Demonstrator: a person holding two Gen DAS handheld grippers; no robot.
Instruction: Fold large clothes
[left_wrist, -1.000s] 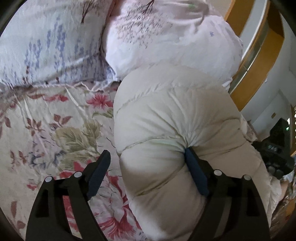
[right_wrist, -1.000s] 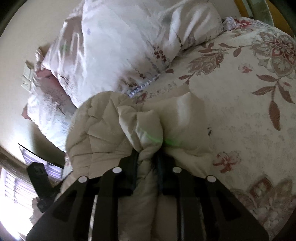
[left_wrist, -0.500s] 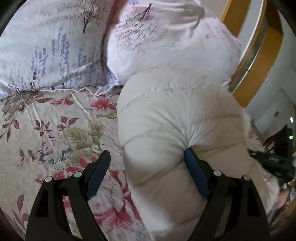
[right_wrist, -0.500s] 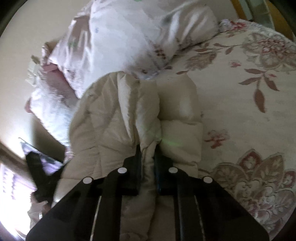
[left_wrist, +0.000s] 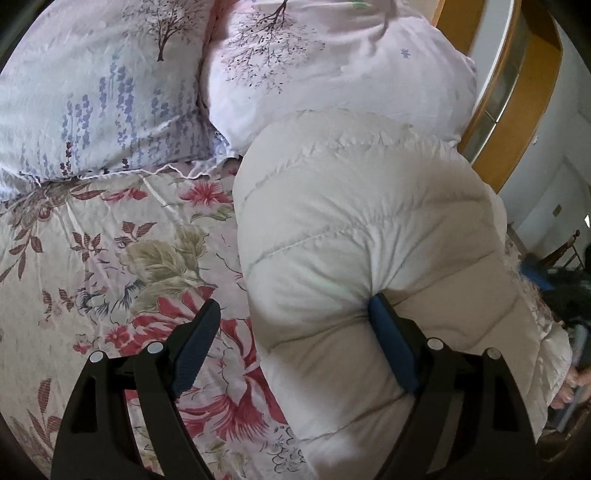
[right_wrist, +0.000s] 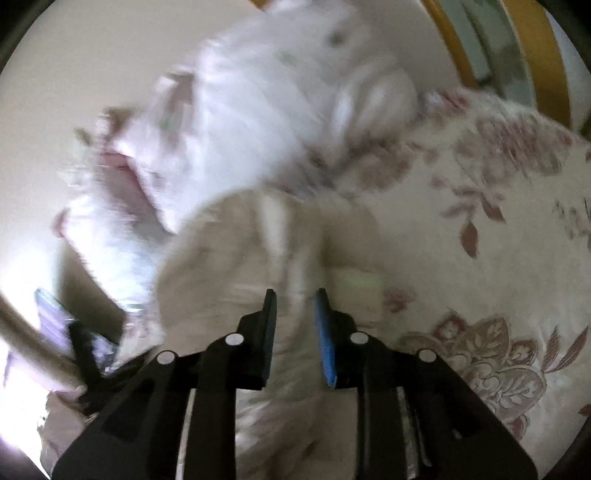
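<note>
Now our right tongs (right_wrist: 294, 308) are opening, letting go the puffy cream jacket (left_wrist: 354, 236) they pinched a moment ago; it lies folded on the floral bedspread (left_wrist: 110, 258) by the pillows (left_wrist: 332, 74). Our left tongs (left_wrist: 291, 325) stay wide, one pad dented into it.
</note>
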